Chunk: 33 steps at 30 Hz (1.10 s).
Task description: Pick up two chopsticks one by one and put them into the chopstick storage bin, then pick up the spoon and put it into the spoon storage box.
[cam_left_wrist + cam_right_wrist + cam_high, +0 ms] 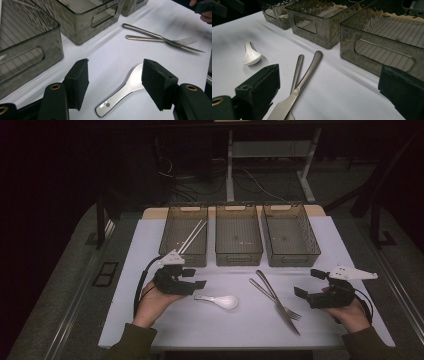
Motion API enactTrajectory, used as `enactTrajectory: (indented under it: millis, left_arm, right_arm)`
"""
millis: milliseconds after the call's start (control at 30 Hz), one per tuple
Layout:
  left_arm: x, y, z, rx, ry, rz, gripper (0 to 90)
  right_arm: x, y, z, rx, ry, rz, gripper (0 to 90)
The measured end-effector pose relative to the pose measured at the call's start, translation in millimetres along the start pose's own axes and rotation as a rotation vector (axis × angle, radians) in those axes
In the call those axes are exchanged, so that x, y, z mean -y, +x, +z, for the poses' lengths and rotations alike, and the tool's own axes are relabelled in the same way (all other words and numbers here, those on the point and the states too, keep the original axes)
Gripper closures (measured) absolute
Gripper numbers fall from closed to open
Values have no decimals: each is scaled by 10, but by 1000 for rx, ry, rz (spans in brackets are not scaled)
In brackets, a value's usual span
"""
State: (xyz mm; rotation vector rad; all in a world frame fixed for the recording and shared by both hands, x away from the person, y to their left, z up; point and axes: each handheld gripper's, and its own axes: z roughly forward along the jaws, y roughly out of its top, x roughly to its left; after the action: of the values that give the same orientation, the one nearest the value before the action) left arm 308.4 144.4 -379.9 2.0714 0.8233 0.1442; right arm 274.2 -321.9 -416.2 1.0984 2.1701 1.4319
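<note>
The left gripper [194, 278] hung low over the desk [150, 320] with its jaws released and apart, the handle of the white ceramic soup spoon [125, 91] lying between its pads [79, 82] in the left gripper view, untouched; that straddle suggested a lineup for a grasp across the narrow handle. The spoon rested flat on the desk, in front of the left bin [184, 236], which already held a pair of chopsticks [192, 237], so sorting by kind seemed the aim. The middle bin [238, 236] and right bin [290, 236] stood empty. The right gripper [309, 284] waited released beside the crossed knife [277, 302] and fork [274, 299].
</note>
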Motion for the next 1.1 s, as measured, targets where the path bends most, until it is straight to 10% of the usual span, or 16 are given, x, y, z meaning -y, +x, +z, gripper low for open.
enactTrajectory:
  millis: [1100]
  left_arm:
    - [398, -47, 267, 65, 90, 36, 364]
  right_arm:
    - [5, 4, 12, -1, 6, -5, 38]
